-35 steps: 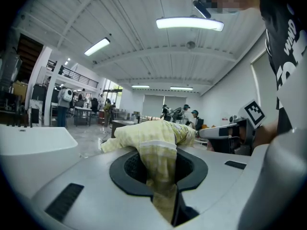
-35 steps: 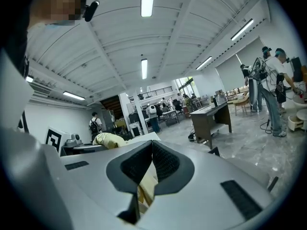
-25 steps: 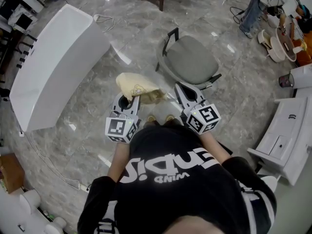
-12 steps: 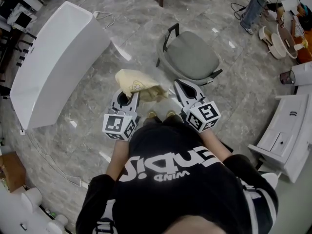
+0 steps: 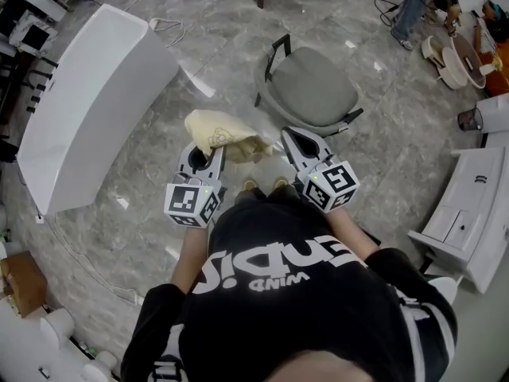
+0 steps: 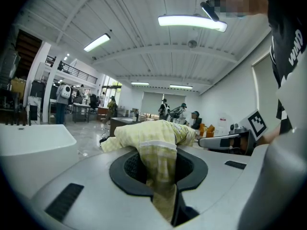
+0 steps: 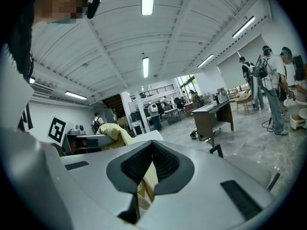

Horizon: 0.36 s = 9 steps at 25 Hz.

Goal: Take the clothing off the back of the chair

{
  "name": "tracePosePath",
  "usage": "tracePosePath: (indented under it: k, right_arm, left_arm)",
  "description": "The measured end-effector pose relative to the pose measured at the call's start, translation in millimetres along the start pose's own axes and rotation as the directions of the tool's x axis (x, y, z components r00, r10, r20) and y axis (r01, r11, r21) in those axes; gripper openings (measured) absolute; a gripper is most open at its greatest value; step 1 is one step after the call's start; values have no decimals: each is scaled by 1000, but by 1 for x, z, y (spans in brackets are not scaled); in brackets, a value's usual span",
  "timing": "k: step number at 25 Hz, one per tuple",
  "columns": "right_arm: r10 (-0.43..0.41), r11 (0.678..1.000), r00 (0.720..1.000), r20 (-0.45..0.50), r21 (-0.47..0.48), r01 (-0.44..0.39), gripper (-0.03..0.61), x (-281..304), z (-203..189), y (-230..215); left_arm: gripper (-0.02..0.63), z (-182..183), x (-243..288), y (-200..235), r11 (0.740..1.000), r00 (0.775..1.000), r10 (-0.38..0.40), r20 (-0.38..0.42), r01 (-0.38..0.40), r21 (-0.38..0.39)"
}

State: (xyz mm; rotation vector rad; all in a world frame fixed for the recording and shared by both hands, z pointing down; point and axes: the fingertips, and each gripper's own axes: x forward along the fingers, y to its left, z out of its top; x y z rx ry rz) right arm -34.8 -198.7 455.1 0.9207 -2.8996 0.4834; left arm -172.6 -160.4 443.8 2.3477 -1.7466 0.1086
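Just short of the grey-seated chair, on the person's side of it, the pale yellow clothing hangs in the air clear of the seat and frame, bunched between the two grippers. On the side of the chair where a long white table stands, the left gripper has its jaws closed on a fold of the garment; in the left gripper view the cloth runs down through the narrow gap between the dark pads and mounds up above them. Nearer the chair's front edge, the right gripper is also clamped on the fabric: the right gripper view shows a yellow strip pinched between its jaws, with the rest of the garment heaped off to the left. Both grippers point toward the chair, well apart from its seat, above the grey marble floor.
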Motion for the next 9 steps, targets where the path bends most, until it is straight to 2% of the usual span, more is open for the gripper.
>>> tracePosePath:
  k: [9]
  right_arm:
    - [14,1000,1000,14,0,-14,14,7,7,3]
  left_arm:
    - [80,5,-2,2,1000,1000,-8,-9,8,15]
